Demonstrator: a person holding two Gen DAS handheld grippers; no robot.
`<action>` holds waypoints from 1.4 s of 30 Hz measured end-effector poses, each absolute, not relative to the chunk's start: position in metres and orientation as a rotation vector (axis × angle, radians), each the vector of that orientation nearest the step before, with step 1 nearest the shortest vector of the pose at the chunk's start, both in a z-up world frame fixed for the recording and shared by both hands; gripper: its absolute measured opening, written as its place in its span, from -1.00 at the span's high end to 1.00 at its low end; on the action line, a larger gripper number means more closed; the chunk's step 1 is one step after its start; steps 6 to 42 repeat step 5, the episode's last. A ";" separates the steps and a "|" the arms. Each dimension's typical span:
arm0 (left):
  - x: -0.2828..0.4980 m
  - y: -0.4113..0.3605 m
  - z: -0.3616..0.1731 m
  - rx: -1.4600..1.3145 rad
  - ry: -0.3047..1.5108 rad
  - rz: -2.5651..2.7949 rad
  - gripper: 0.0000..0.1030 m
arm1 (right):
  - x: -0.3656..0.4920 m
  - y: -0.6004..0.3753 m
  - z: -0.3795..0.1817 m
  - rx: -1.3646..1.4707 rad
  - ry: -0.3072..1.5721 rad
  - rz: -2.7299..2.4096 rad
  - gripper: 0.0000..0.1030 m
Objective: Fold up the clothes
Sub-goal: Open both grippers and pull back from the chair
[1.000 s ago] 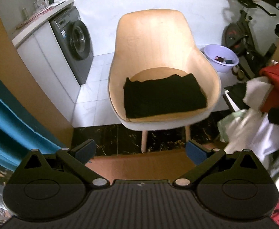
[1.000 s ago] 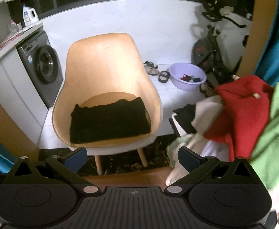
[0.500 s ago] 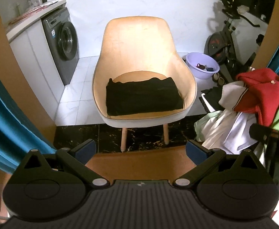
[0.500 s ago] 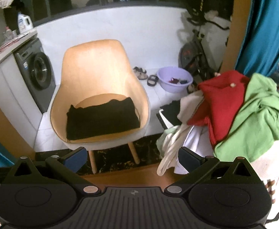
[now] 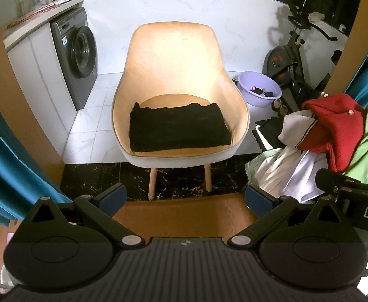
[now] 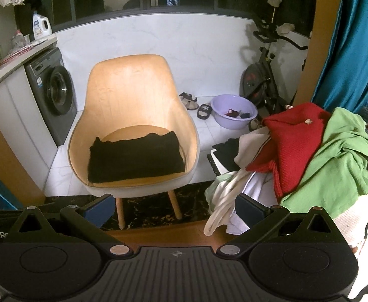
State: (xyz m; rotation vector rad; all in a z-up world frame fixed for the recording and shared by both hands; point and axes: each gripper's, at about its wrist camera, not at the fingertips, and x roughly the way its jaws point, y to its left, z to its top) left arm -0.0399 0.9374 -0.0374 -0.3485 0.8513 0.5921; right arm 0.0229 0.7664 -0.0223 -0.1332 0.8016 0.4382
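Both grippers, left [image 5: 185, 197] and right [image 6: 175, 207], gape wide and empty; grabbing the red sweater [image 6: 290, 142] could drag the tangled pile [image 6: 309, 166] onto the floor.

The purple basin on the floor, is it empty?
No, the purple basin has a few small dark and red things lying inside it.

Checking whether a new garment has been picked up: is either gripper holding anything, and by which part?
Nothing is held. The left gripper and right gripper are both open and empty.
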 end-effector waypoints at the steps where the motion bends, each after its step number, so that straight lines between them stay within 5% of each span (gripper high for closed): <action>1: -0.040 0.937 -0.037 -0.350 0.846 0.589 -1.00 | 0.024 0.766 -0.023 -0.131 0.802 0.437 -0.99; 42: -0.039 0.936 -0.037 -0.343 0.837 0.587 -1.00 | 0.030 0.763 -0.026 -0.115 0.809 0.427 -0.99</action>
